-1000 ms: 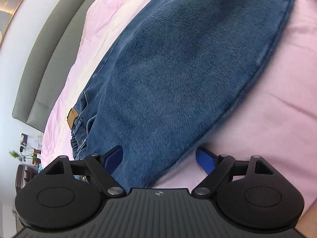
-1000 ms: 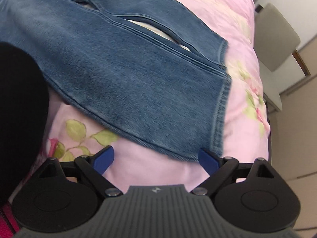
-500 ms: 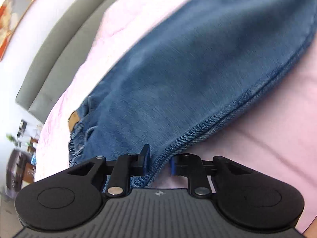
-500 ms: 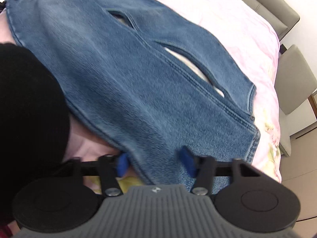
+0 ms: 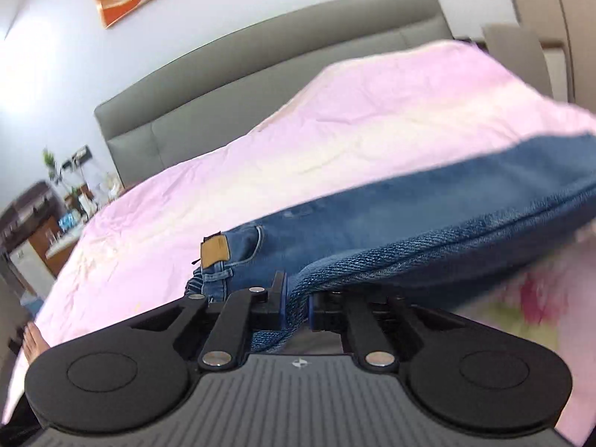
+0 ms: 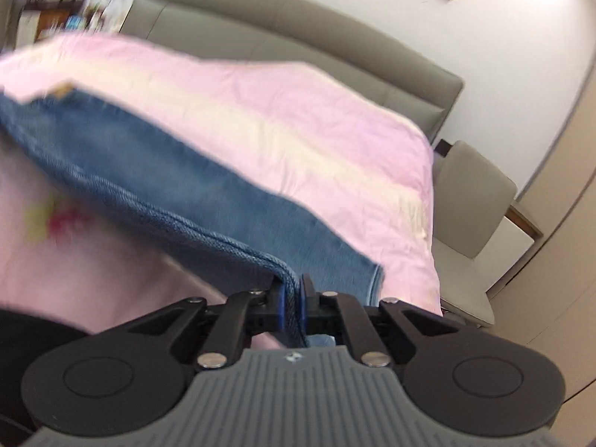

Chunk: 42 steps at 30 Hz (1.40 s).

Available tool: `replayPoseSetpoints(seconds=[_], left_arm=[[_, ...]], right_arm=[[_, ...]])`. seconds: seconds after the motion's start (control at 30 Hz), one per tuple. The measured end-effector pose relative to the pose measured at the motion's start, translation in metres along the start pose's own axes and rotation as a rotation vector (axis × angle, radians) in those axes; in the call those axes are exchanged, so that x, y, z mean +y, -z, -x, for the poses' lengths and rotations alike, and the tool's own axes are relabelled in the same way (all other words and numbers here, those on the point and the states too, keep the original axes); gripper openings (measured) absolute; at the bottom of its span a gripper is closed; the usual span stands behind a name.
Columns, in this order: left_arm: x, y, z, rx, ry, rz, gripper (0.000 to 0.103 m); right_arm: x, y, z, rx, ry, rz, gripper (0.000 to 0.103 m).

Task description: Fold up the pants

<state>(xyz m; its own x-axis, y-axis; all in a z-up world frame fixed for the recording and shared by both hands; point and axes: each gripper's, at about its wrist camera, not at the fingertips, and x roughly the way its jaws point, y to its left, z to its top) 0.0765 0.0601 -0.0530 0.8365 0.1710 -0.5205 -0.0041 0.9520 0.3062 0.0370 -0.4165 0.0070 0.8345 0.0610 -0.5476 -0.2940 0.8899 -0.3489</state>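
The jeans (image 5: 428, 219) are hanging stretched between both tongs, near edge raised off the pink bedspread (image 5: 335, 119) while the far side, tan waist patch (image 5: 213, 251) included, is still lying on the bed. Left tongs (image 5: 297, 307) are clamping the thick seam at 6 o'clock, and right tongs (image 6: 294, 307) are pinching the jeans edge near the hem too. Grey headboard (image 5: 260, 74) is sitting up around 12.
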Motion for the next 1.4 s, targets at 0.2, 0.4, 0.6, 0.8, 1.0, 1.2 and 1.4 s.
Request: replayPoseSetpoints(seconds=[0.2,0.4,0.6,0.8,1.0,1.2,1.4], left_arm=[[0.001,-0.04,-0.032,0.016,0.01,0.033,0.009],[-0.026,-0.052,-0.068,0.041,-0.026,-0.037,0.008],[-0.034,-0.069,-0.111,0.067,-0.026,-0.068,0.008],[-0.049,-0.074,-0.171,0.151,-0.002,-0.124,0.008],[-0.065,-0.063,-0.229,0.295,0.033,-0.16,0.008],[-0.056,-0.061,-0.222,0.277,0.046,-0.103,0.008],[-0.041,-0.102,-0.203,0.216,0.048,-0.096,0.008]], right_arm=[[-0.002,-0.029,-0.04,0.058,0.029,-0.016,0.0],[-0.015,-0.031,-0.125,0.169,0.055,-0.022,0.0],[-0.023,-0.051,-0.193,0.205,0.051,0.018,0.0],[-0.03,-0.05,-0.266,0.284,0.021,-0.009,0.0],[-0.031,-0.027,-0.334,0.395,-0.039,-0.036,0.0],[-0.038,-0.021,-0.329,0.372,-0.065,-0.072,0.0],[-0.057,-0.057,-0.295,0.313,-0.072,-0.069,0.0]])
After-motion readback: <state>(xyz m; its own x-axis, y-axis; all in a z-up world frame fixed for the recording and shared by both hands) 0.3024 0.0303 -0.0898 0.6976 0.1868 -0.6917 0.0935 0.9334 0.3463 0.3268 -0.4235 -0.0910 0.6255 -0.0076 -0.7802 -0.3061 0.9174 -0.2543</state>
